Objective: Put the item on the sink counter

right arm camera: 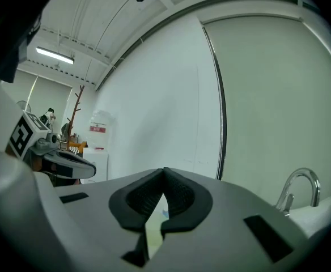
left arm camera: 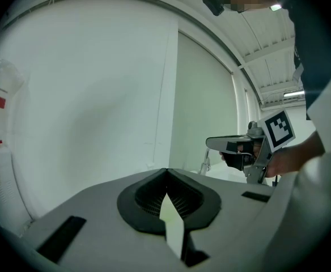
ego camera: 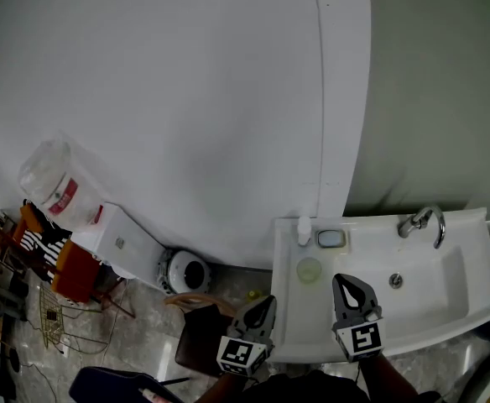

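A: On the sink counter [ego camera: 285, 254], left of the basin [ego camera: 430, 284], sits a pale round item [ego camera: 309, 269]. Which way from the jaws?

B: Ahead, between the 2 grippers. The right gripper [ego camera: 342, 284] looks nearer; the left gripper [ego camera: 267, 303] hangs off the counter's edge. Both pairs of jaws are closed on nothing. It's round: no long axis.

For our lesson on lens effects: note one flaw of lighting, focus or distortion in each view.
Head view: dim and grey overall, and the straight wall strip bows. Left gripper view: corners fall to black, and the near jaws look soft. Right gripper view: the ceiling lamp burns out to white, and the dark wall seam curves.
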### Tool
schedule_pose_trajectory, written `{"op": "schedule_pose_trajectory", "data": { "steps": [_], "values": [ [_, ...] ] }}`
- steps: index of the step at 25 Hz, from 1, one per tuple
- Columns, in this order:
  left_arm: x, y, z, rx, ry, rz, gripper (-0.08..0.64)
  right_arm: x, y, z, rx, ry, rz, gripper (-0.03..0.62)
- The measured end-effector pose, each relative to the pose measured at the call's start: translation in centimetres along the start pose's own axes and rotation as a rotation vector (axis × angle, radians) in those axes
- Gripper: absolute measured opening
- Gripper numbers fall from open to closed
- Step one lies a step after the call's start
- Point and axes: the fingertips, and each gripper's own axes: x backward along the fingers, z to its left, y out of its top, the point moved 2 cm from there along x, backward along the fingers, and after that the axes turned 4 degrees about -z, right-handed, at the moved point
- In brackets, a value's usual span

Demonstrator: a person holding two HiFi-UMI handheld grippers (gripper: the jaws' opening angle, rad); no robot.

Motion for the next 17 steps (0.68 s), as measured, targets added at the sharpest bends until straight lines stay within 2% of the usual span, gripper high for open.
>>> {"op": "schedule_pose_trajectory", "data": {
  "steps": [8, 17],
  "values": [
    [-0.6, 0.2, -1.0, 0.01, -0.025, 0.006, 0.014, 0.6, -0.2, -0.6, 0.033, -0.016, 0.03, 0.012],
    [-1.5, -0.4, -1.4, -0.001, -0.038, -0.001, 0.014, 1.3, -0.6, -1.9, 0.021, -0.041, 0.033, 0.012]
  ]
}}
